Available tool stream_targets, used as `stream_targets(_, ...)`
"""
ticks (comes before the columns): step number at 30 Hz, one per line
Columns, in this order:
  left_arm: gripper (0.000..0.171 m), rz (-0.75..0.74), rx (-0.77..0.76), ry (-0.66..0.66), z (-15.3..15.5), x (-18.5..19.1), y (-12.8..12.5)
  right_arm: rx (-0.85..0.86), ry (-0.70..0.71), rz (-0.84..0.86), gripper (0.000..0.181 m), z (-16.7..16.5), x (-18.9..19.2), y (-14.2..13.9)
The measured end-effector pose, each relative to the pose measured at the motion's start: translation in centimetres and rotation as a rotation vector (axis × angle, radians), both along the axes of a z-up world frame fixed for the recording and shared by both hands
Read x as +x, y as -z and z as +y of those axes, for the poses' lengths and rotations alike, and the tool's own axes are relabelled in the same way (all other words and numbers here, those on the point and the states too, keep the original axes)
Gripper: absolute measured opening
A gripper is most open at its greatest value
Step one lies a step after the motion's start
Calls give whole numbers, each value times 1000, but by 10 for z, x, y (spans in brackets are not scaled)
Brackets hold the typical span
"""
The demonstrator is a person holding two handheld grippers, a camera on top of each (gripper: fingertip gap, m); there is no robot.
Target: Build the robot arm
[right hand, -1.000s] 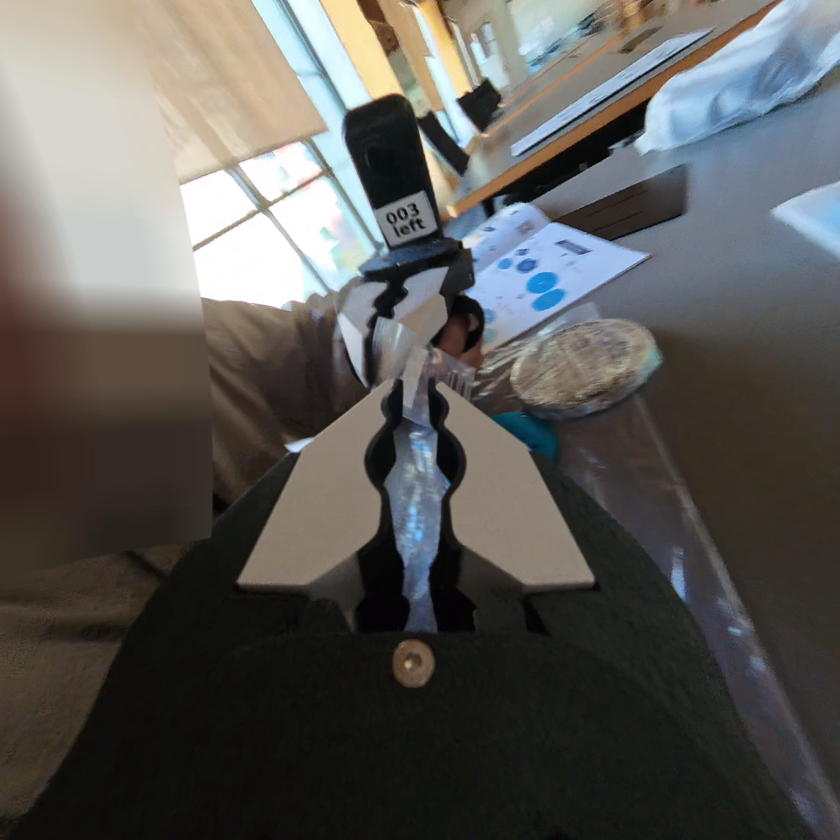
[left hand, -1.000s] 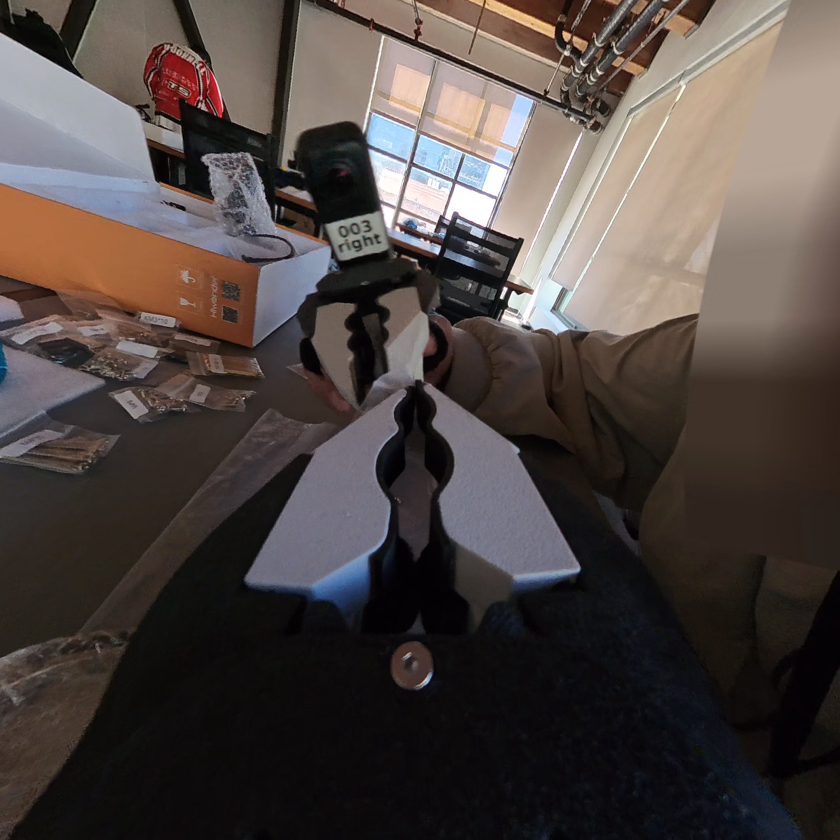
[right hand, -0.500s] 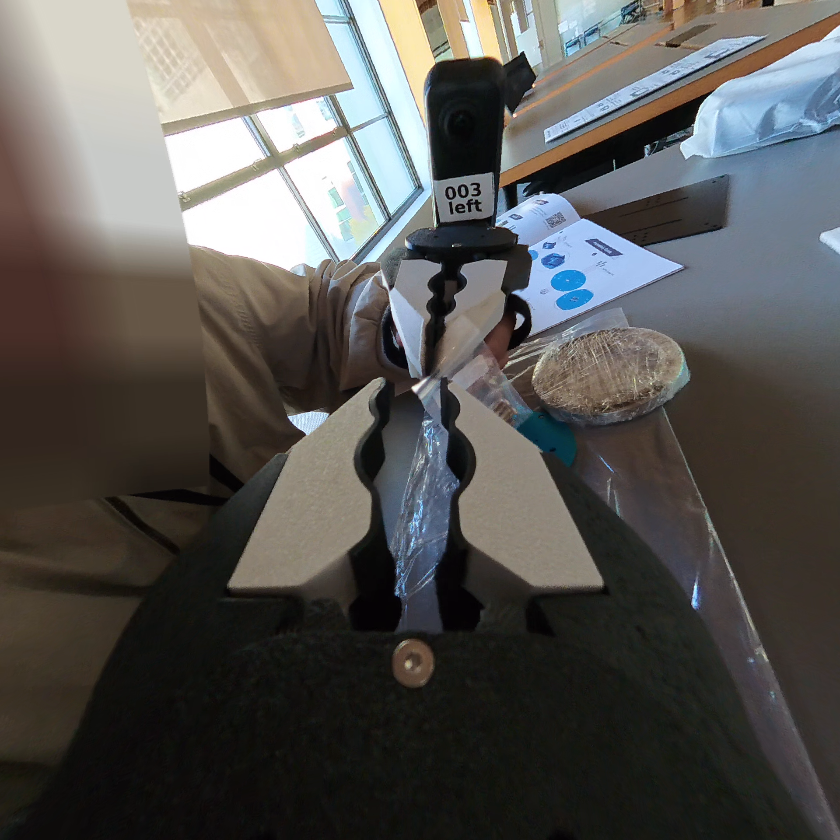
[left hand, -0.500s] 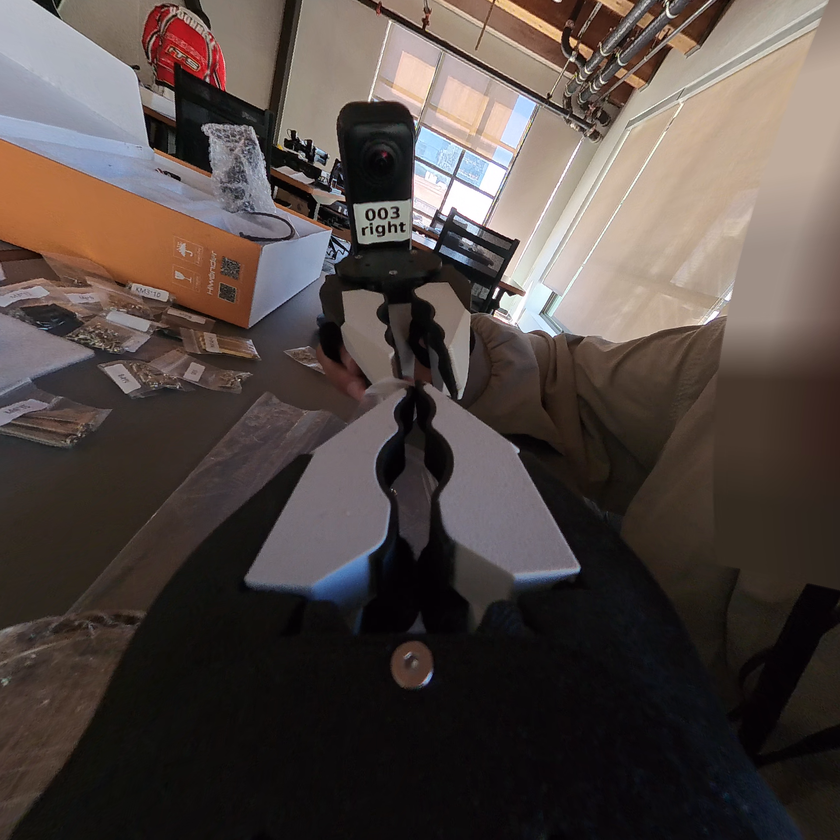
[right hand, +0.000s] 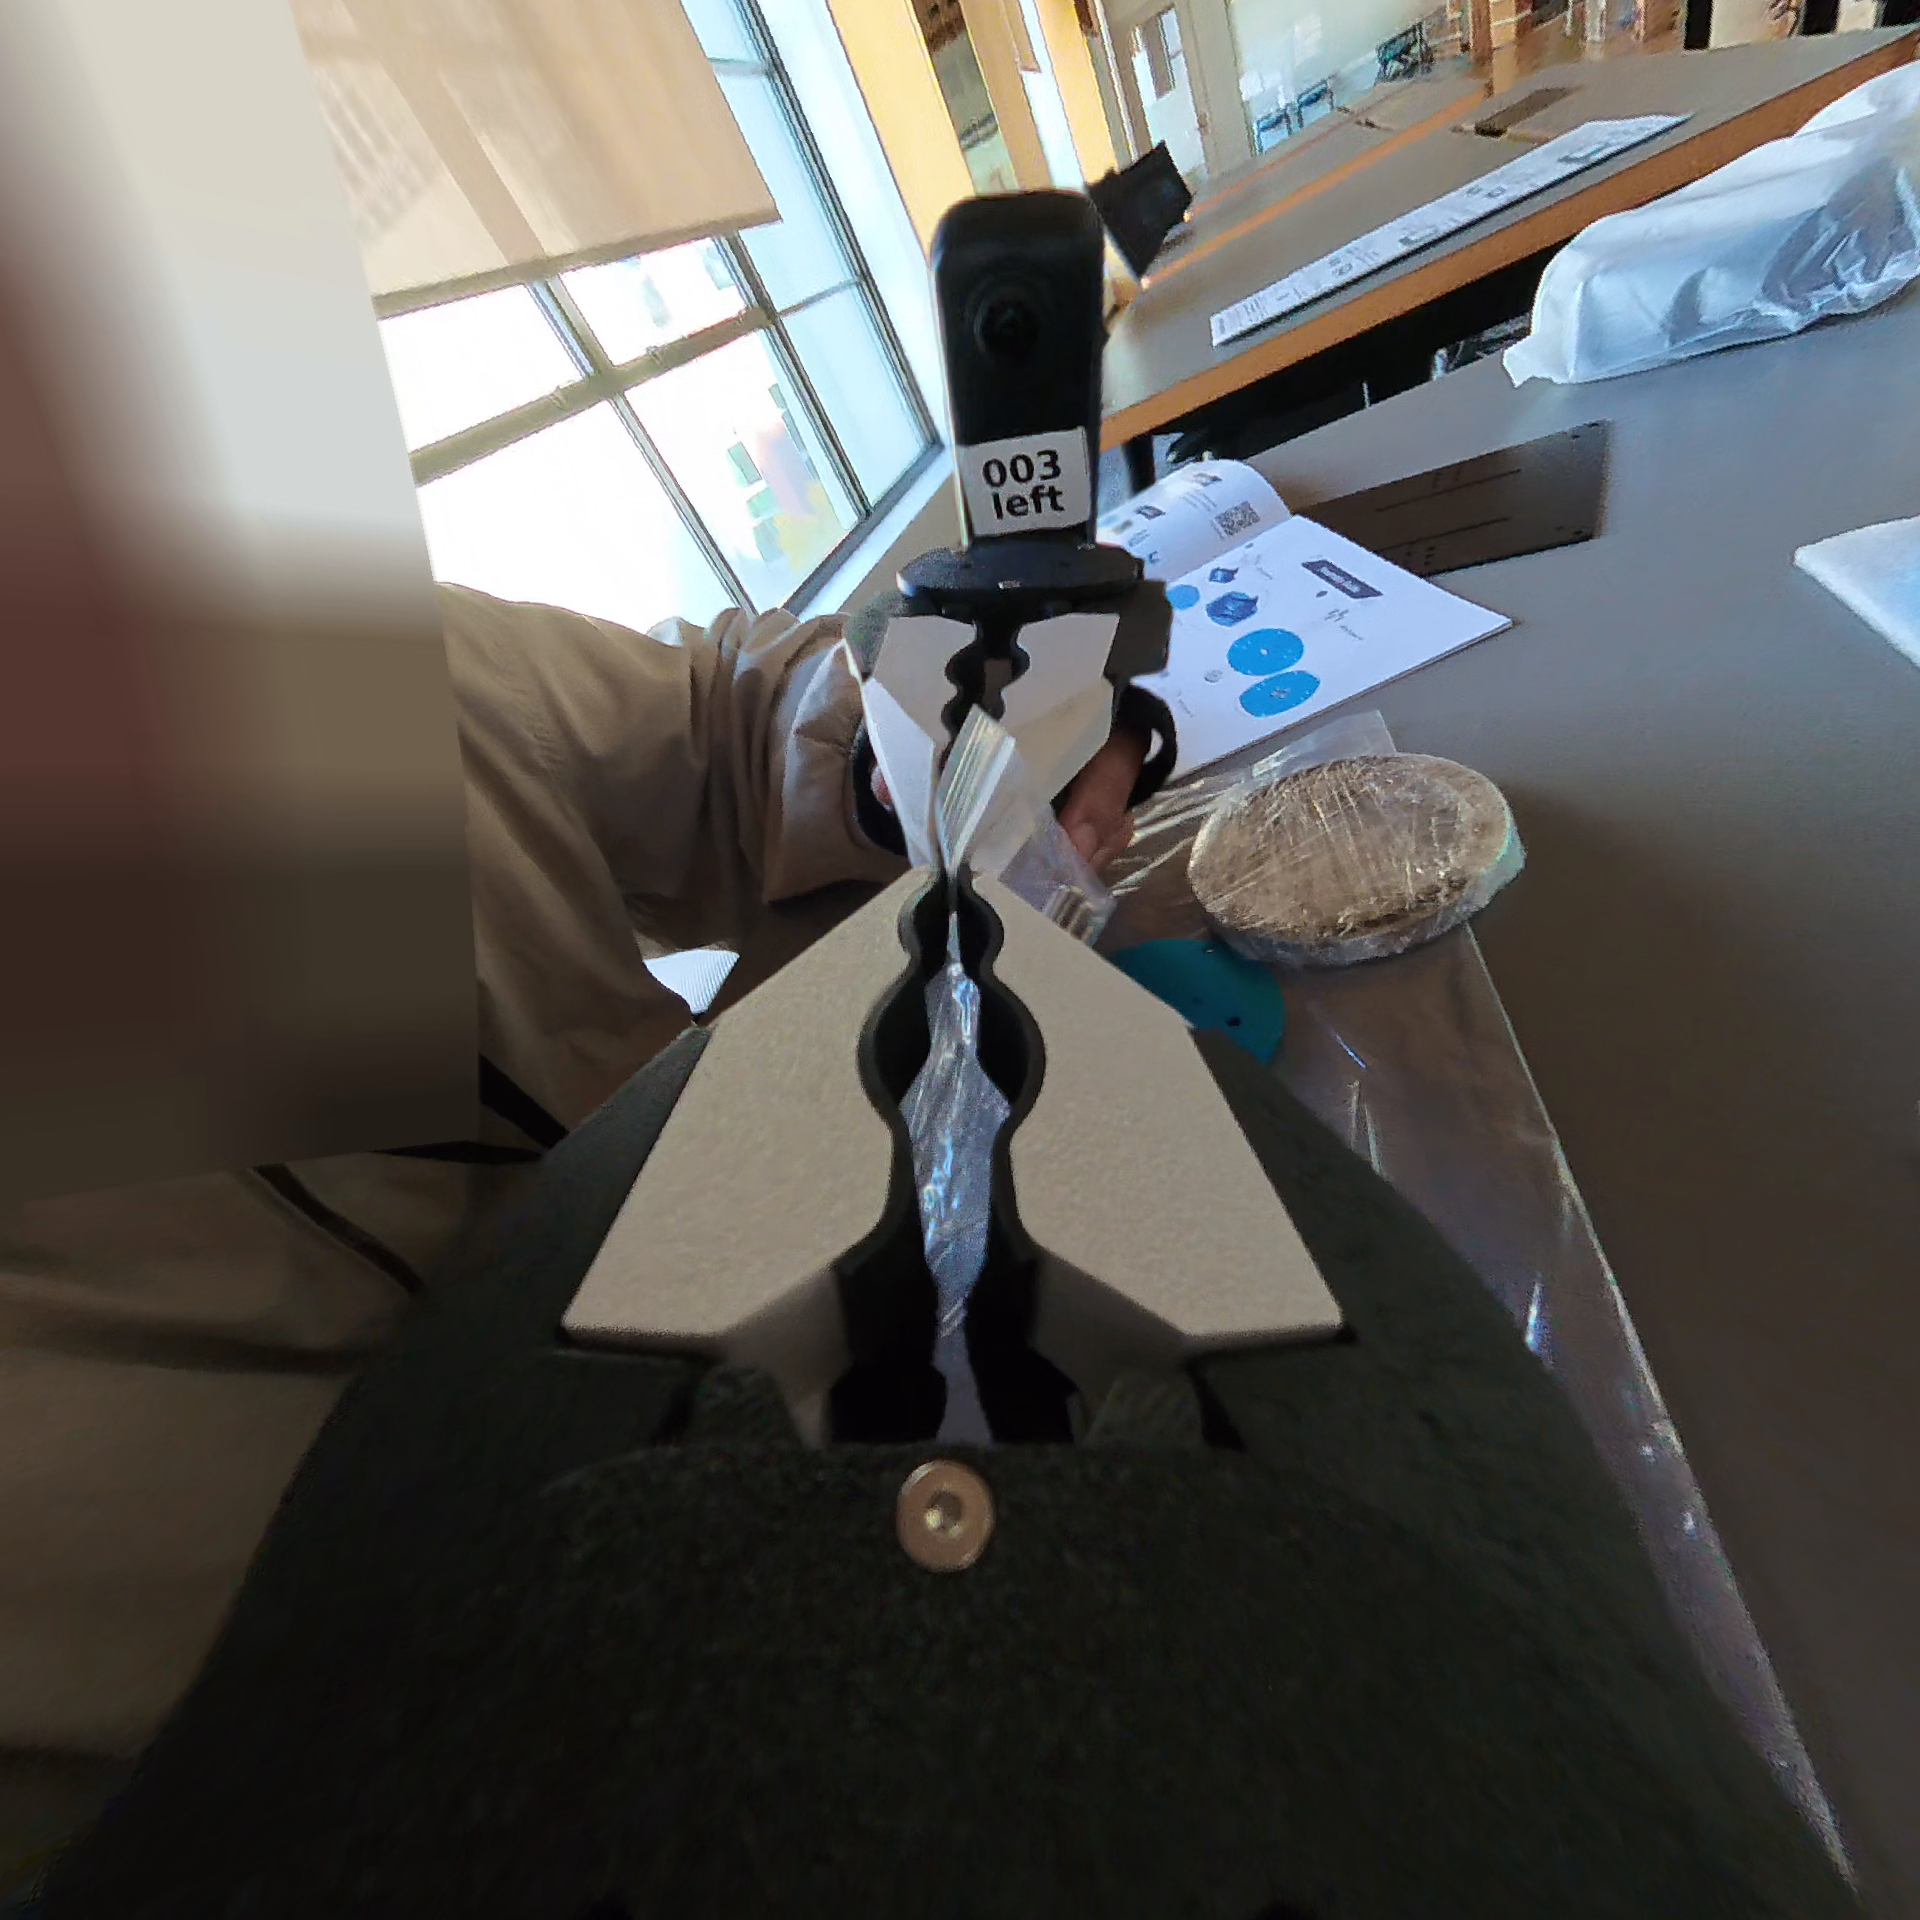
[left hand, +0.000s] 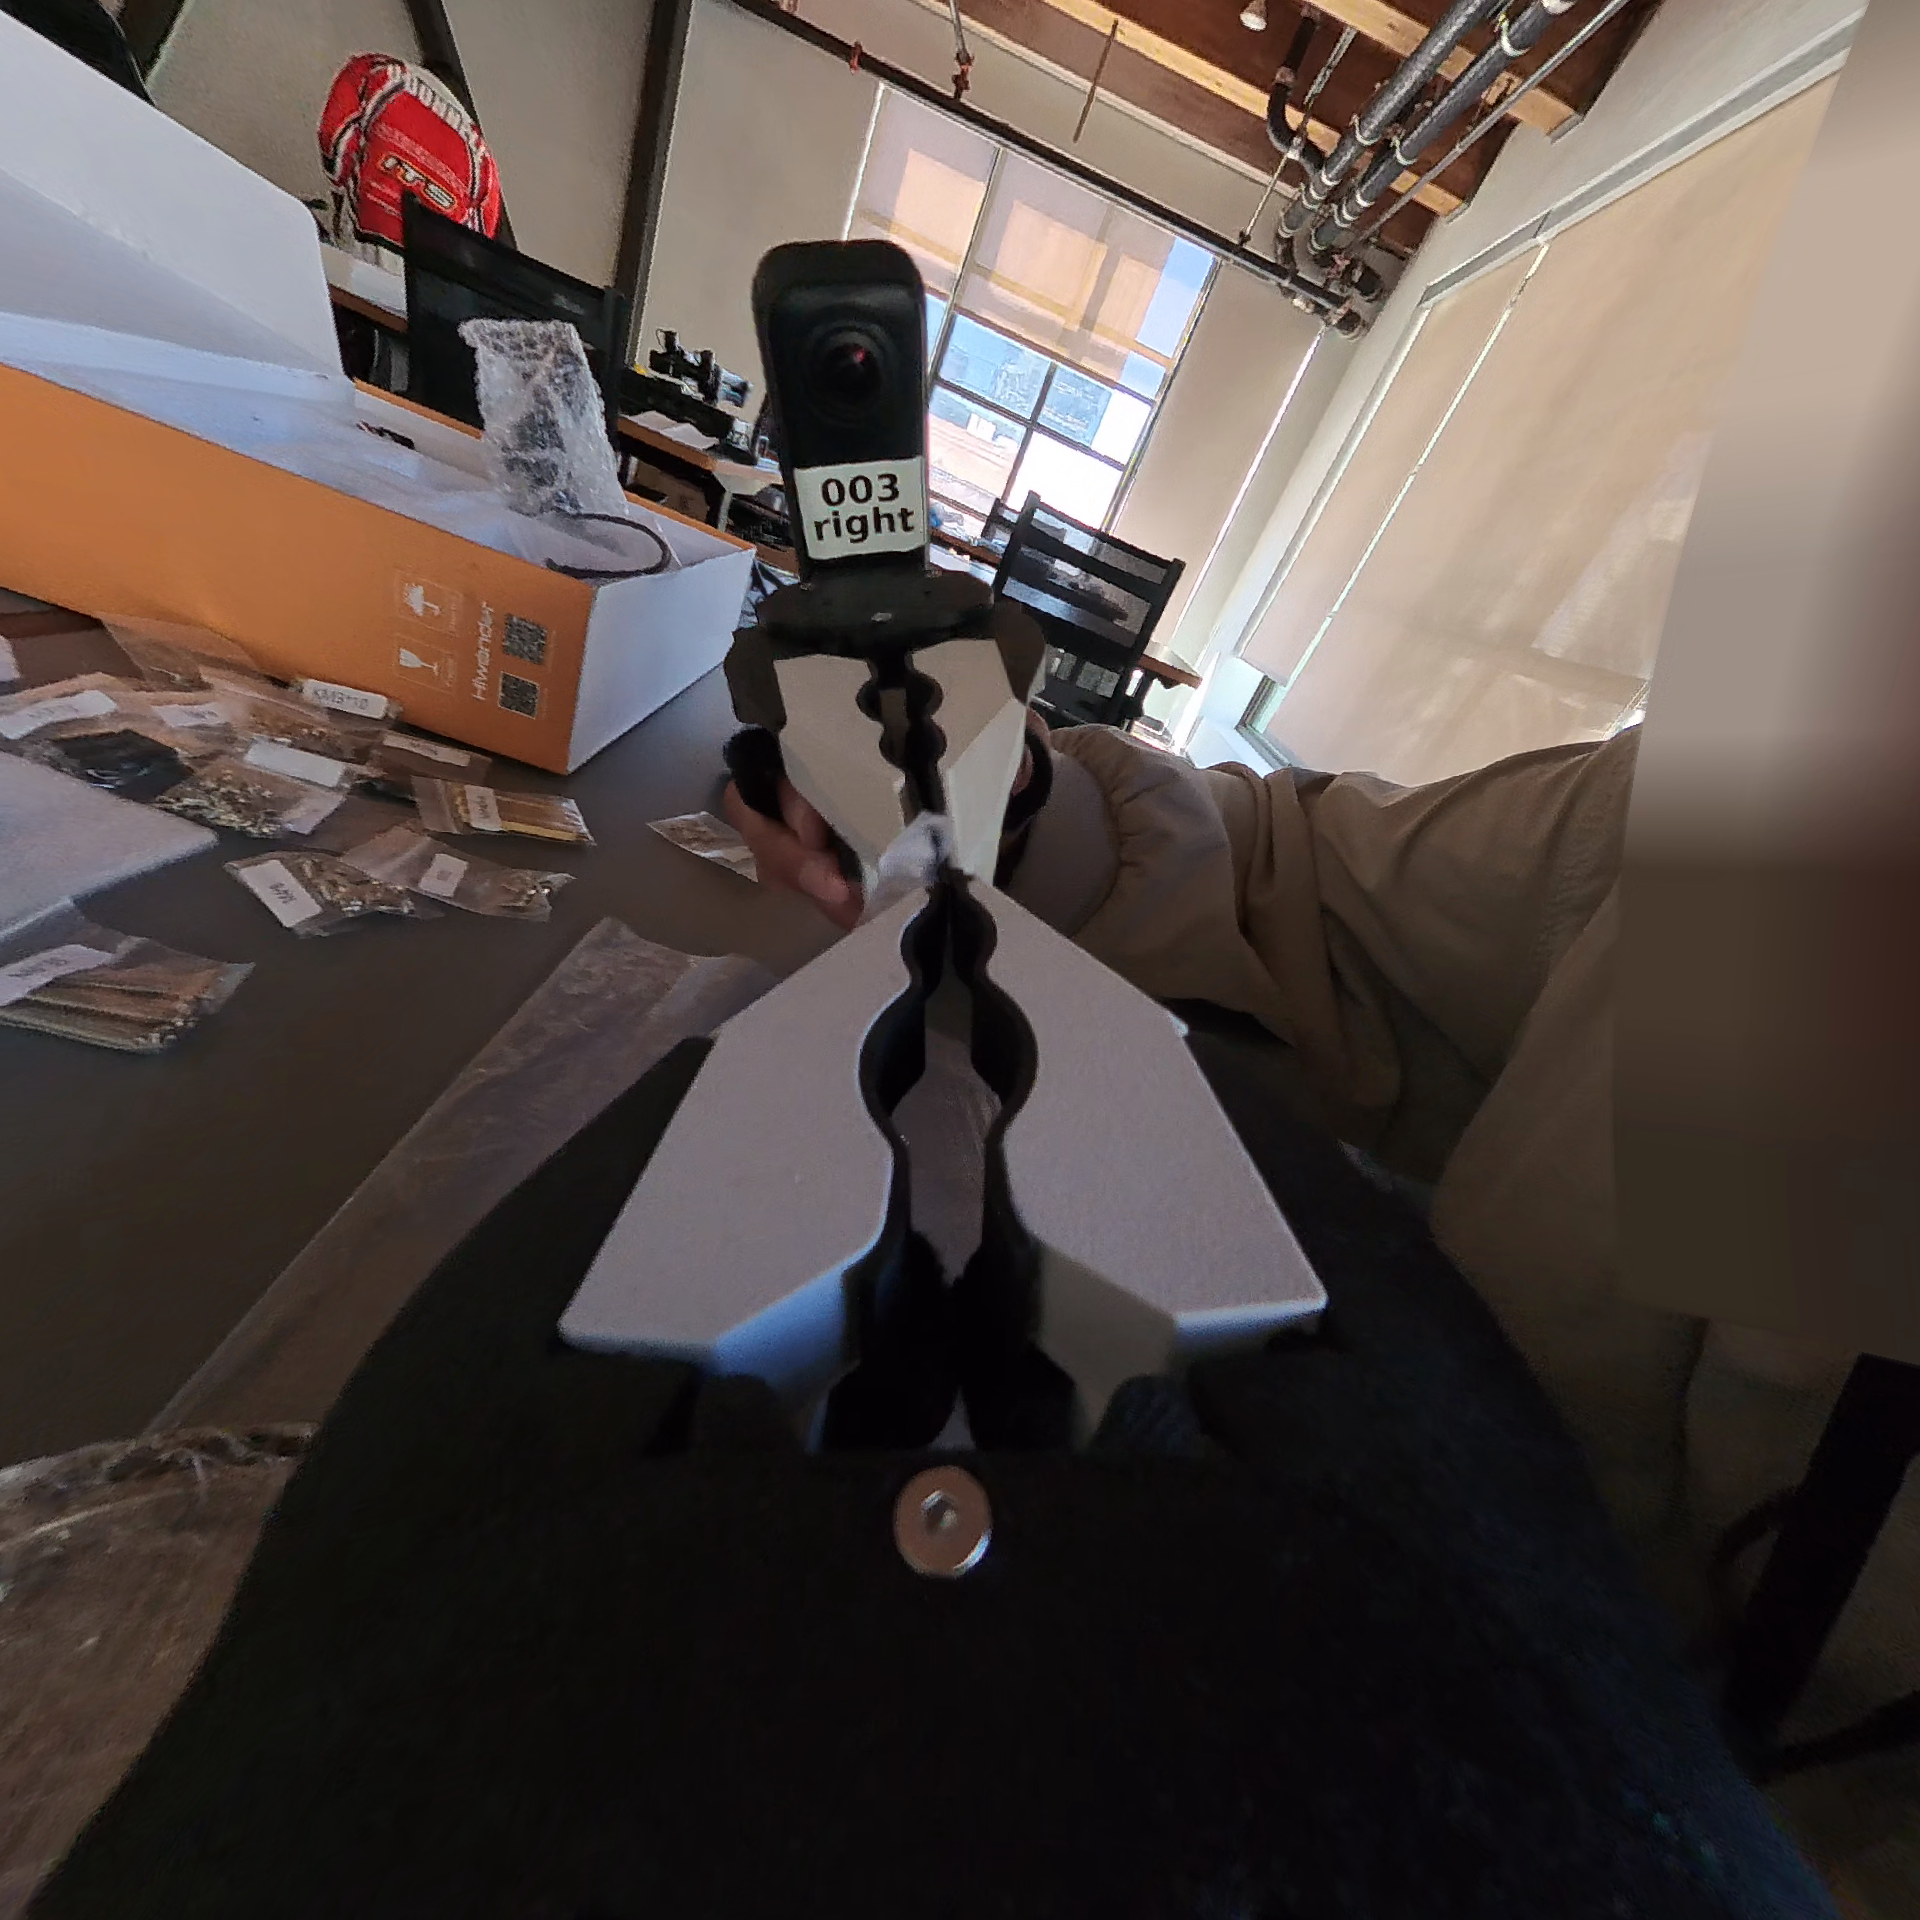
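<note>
My two grippers face each other tip to tip above the dark table's near edge. My left gripper (left hand: 945,899) is shut on one end of a small clear plastic bag (left hand: 914,857). My right gripper (right hand: 951,883) is shut on the other end of the same bag (right hand: 961,1101), which runs crumpled down between its jaws. In the right wrist view the left gripper (right hand: 951,831) pinches the bag's top strip, and the rest of the bag (right hand: 1049,873) hangs below it. In the left wrist view the right gripper (left hand: 920,831) stands upright just beyond my tips.
An orange-and-white box (left hand: 312,582) and several small bags of screws (left hand: 312,883) lie at the left. A long clear plastic sleeve (left hand: 468,1122) lies below. A wrapped round disc (right hand: 1351,852), a blue disc (right hand: 1216,987), a booklet (right hand: 1299,623) and a dark plate (right hand: 1475,509) are on the right. A person's tan sleeve (left hand: 1351,914) is close. The tips of both grippers are at nearly the same place. The blue disc (right hand: 1216,987) is about equally far from each gripper, around 12 centimetres.
Both grippers have swung from tilted to upright and square to each other. The right jaws, slightly parted half a second ago, are now pressed together on the bag.
</note>
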State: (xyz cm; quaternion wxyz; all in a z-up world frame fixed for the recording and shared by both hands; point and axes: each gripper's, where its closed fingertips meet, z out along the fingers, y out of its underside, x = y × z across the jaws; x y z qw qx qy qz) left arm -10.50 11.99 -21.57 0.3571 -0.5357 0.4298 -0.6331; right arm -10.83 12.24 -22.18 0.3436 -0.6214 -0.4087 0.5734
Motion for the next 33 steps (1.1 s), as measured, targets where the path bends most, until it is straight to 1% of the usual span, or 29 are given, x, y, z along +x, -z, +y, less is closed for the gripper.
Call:
stream_targets(3, 0, -1, 2, -2, 0, 0, 0, 36, 21, -46, 0, 1, -3, 6)
stream_targets(10, 1, -19, 31, -69, 10, -2, -4, -9, 18, -26, 0, 3, -2, 6)
stream_targets(21, 0, 5, 113, -111, 10, -1, -1, -16, 14, -33, 0, 2, -4, 9)
stream_targets(26, 0, 26, 136, -120, 10, 0, 2, -43, 15, 0, 0, 3, -3, 6)
stream_targets(33, 0, 21, 108, -115, 11, 0, 1, -33, 21, -10, 0, 5, -2, 7)
